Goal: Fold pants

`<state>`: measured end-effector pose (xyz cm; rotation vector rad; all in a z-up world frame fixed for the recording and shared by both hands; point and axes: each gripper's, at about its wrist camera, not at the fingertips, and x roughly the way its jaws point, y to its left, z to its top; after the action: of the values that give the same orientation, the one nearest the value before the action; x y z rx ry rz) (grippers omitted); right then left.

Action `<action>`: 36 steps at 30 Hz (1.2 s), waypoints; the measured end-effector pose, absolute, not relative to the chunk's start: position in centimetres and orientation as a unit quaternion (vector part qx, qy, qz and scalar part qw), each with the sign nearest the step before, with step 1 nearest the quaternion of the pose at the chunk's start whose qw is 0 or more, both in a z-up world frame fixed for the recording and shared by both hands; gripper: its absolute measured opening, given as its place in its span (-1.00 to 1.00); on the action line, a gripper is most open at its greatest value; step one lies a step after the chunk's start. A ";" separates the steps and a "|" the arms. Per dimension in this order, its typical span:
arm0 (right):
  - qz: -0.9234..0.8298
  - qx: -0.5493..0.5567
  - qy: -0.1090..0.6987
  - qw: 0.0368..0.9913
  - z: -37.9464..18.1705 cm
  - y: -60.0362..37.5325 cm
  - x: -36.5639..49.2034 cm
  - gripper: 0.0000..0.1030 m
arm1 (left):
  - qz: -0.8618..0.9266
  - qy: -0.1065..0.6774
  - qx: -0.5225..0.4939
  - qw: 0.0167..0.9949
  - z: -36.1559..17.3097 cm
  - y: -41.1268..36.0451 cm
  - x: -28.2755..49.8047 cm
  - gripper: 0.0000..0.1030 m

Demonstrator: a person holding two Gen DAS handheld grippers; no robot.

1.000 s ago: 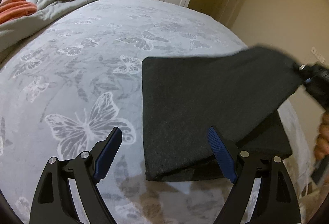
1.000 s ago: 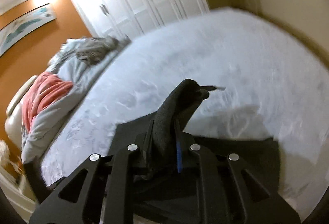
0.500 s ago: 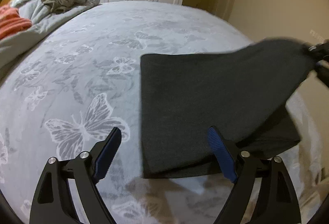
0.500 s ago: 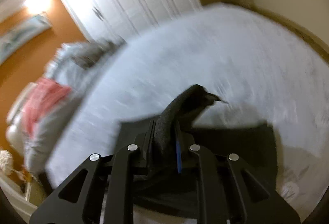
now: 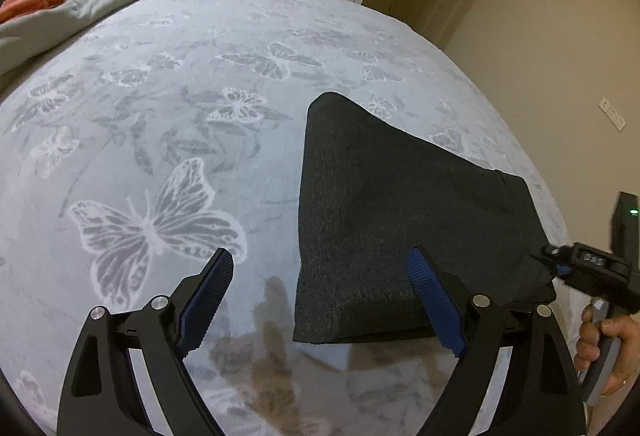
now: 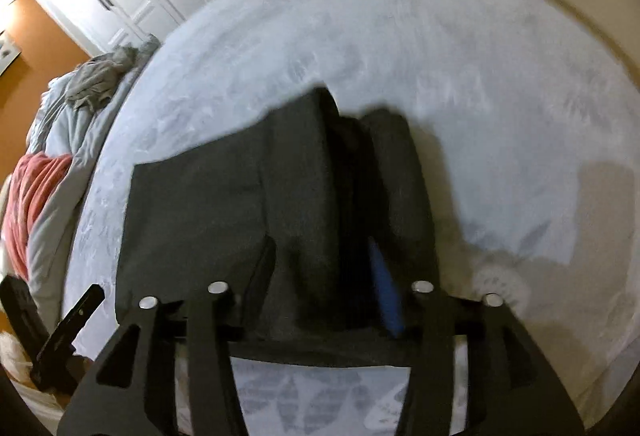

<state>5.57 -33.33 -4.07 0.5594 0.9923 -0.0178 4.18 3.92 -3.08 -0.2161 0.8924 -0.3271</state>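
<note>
Two grippers worked the dark pants point(image 5: 404, 212), lying soft and limp at three o'clock on the butterfly bedspread point(image 5: 168, 108): the left gripper point(image 5: 320, 300) gaped empty, while the right gripper point(image 6: 324, 276), jaws just parting around slack cloth, seemingly suited corner holds.

both claws are matte black frames with triangular cutouts, silver round screws and ribbed blue pads on the fingers point(image 5: 434, 304). left claw point(image 5: 320, 296), right claw point(image 6: 324, 268). the right claw's grey handle sits in a hand point(image 5: 604, 340) wearing a ring, green led behind it.
</note>
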 end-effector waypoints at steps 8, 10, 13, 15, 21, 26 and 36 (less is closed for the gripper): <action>0.063 0.279 0.431 0.856 0.8 -32.4 5.9 -0.70 | -0.285 0.381 -0.081 0.876 -0.6 0.6 2.1 0.68; 0.096 0.267 0.424 0.860 3.5 -30.8 6.4 -0.70 | -0.318 0.356 -0.060 0.877 0.2 -1.3 1.3 0.68; 0.130 0.216 0.435 0.864 6.5 -26.8 7.1 -0.70 | -0.344 0.331 -0.014 0.879 1.2 -4.5 0.5 0.68; 0.141 0.193 0.442 0.865 7.5 -25.0 7.9 -0.70 | -0.338 0.306 0.022 0.890 1.9 -6.6 0.1 0.68; 0.170 0.194 0.468 0.846 8.6 -23.0 9.8 -0.67 | -0.309 0.312 0.057 0.897 0.8 -10.6 2.4 0.36; 0.151 0.238 0.447 0.849 8.8 -26.8 8.3 -0.16 | -0.306 0.380 -0.031 0.872 0.0 -7.6 6.5 -0.86; -0.022 0.200 0.566 0.799 -4.6 -34.8 5.0 0.07 | -0.208 0.340 -0.226 0.889 6.3 12.2 7.8 -0.87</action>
<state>4.96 -34.80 -4.64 0.4296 1.2146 -0.0474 7.78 12.17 6.29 -0.4700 0.7074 -0.4328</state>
